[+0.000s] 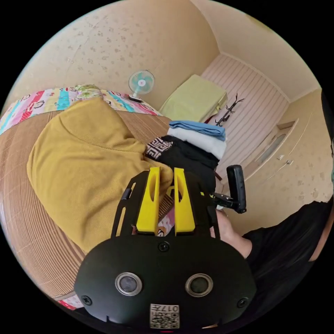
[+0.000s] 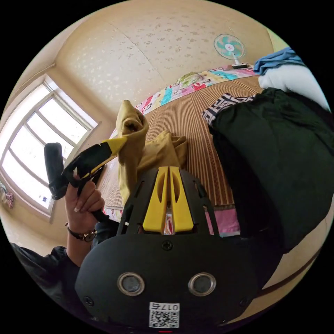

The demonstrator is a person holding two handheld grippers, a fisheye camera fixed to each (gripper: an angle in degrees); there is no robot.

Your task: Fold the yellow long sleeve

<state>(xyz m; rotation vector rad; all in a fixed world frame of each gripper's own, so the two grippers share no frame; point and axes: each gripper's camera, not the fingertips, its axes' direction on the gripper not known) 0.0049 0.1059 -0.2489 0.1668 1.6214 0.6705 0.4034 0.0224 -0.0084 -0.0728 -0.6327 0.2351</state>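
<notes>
The yellow long sleeve (image 1: 80,163) lies bunched on a woven bed mat (image 1: 21,215), its near edge raised. In the left gripper view my left gripper (image 1: 167,172) is shut on a fold of its edge. The right gripper's black handle (image 1: 237,188) shows just to the right, held by a hand (image 1: 226,222). In the right gripper view my right gripper (image 2: 169,168) has its jaws pressed together on the yellow cloth (image 2: 163,149). The left gripper (image 2: 120,141) holds a twisted part of the shirt up beside it, gripped by a hand (image 2: 83,201).
A stack of folded clothes sits on the mat beside the shirt: black (image 2: 278,156), white (image 2: 295,80), blue (image 2: 275,59). A small fan (image 1: 141,83) and a patterned quilt (image 1: 52,99) are at the far side. A window (image 2: 41,139) is on the left.
</notes>
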